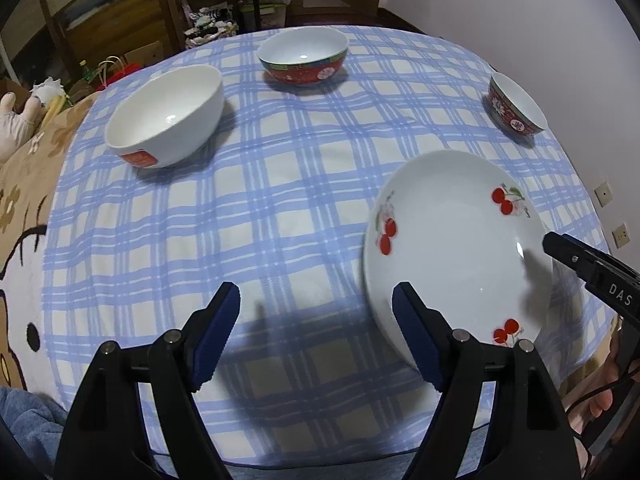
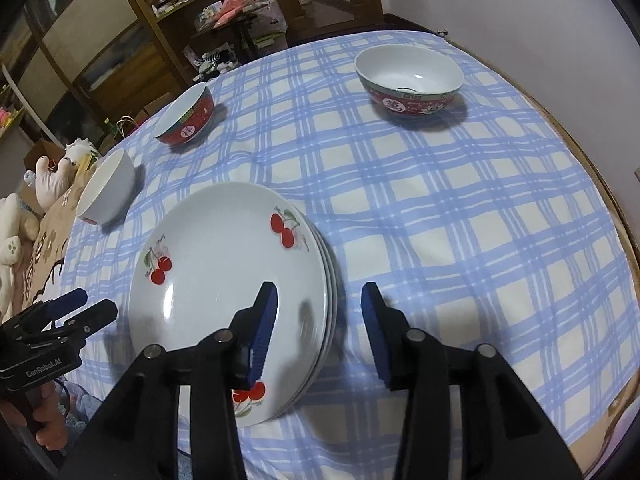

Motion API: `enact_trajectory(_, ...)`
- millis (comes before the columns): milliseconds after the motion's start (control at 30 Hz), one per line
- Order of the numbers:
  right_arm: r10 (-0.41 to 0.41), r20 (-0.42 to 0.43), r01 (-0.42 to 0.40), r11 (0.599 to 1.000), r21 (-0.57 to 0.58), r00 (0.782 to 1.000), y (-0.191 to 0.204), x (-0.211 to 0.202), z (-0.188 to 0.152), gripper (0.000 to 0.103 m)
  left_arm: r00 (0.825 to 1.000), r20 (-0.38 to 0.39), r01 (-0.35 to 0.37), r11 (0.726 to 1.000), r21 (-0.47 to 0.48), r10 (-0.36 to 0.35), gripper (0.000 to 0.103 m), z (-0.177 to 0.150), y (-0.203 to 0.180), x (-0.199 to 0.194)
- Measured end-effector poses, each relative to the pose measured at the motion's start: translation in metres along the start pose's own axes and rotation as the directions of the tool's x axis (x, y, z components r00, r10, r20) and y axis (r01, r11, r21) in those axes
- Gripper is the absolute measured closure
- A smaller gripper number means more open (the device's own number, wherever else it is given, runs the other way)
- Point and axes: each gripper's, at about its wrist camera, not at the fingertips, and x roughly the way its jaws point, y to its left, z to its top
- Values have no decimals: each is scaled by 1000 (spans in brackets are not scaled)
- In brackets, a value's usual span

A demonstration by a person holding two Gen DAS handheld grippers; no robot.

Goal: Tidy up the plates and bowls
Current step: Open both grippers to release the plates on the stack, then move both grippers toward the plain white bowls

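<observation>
Both sets of jaws stood wide apart and held nothing. On the left gripper (image 1: 316,334) the blue pads (image 1: 214,334) spread over bare checked tablecloth (image 1: 280,200), with its right-hand finger overlapping the near rim of the stack of cherry plates (image 1: 460,248) in its own view; whether it touched the rim could not be told. The right gripper (image 2: 320,334) hung above the right edge of that same stack (image 2: 224,280), its left finger over the top plate and its right finger over the cloth beside it.

The plates lay piled one on another (the rims of several showed at the right side in the right wrist view), flat on the near part of the table, white with red cherry prints.

Three bowls stood apart from the stack and from one another, all upright. A plain white bowl (image 1: 168,116) with a red label sat toward the far left. A larger red-patterned bowl (image 1: 302,56) sat at the far middle. A smaller red-patterned bowl (image 1: 516,104) sat toward the right, near the wall.

Beyond the table edge on the left lay a tan cartoon-print blanket (image 1: 24,216) and some plush toys (image 2: 24,208), with wooden shelving (image 2: 132,12) behind.
</observation>
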Motion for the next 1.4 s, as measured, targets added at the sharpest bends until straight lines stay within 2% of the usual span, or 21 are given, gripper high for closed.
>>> enact_trajectory(67, 3, 14, -3, 1000, 1, 1000, -1, -4, 0, 54, 1000, 10, -19, 1000, -5, 19, 25, 0, 4, -4)
enact_trajectory(167, 1, 43, -2, 1000, 5, 999, -1, -10, 0, 39, 999, 23, -38, 999, -15, 39, 25, 0, 10, -11)
enact_trajectory(233, 8, 62, -9, 1000, 3, 998, -1, -15, 0, 39, 999, 30, -42, 999, -31, 43, 25, 0, 15, -16)
enact_trajectory(333, 23, 87, -22, 1000, -14, 996, 4, -22, 2, 28, 997, 46, -67, 996, -54, 70, 24, 1, 24, -25)
enact_trajectory(500, 25, 139, -16, 997, -70, 990, 21, -37, 8, 26, 993, 75, -83, 993, -79, 89, 23, 8, 41, -46)
enact_trajectory(633, 40, 177, -19, 993, -119, 983, 40, -47, 17, 25, 984, 117, -130, 990, -59, 136, 22, 20, 54, -68)
enact_trajectory(933, 115, 239, -84, 987, -136, 964, 80, -55, 48, 24, 975, 141, -162, 983, -85, 173, 22, 44, 89, -93)
enact_trajectory(1033, 128, 262, -91, 984, -151, 956, 96, -56, 58, 14, 972, 146, -169, 979, -110, 184, 22, 48, 105, -98)
enact_trajectory(1233, 165, 278, -117, 976, -182, 946, 129, -53, 76, 11, 963, 161, -194, 970, -145, 216, 21, 59, 138, -106)
enact_trajectory(1300, 174, 288, -122, 974, -189, 942, 140, -51, 82, 4, 957, 172, -208, 965, -159, 235, 19, 63, 148, -109)
enact_trajectory(1400, 178, 306, -118, 972, -205, 935, 156, -48, 89, 0, 949, 189, -221, 959, -176, 253, 15, 68, 161, -113)
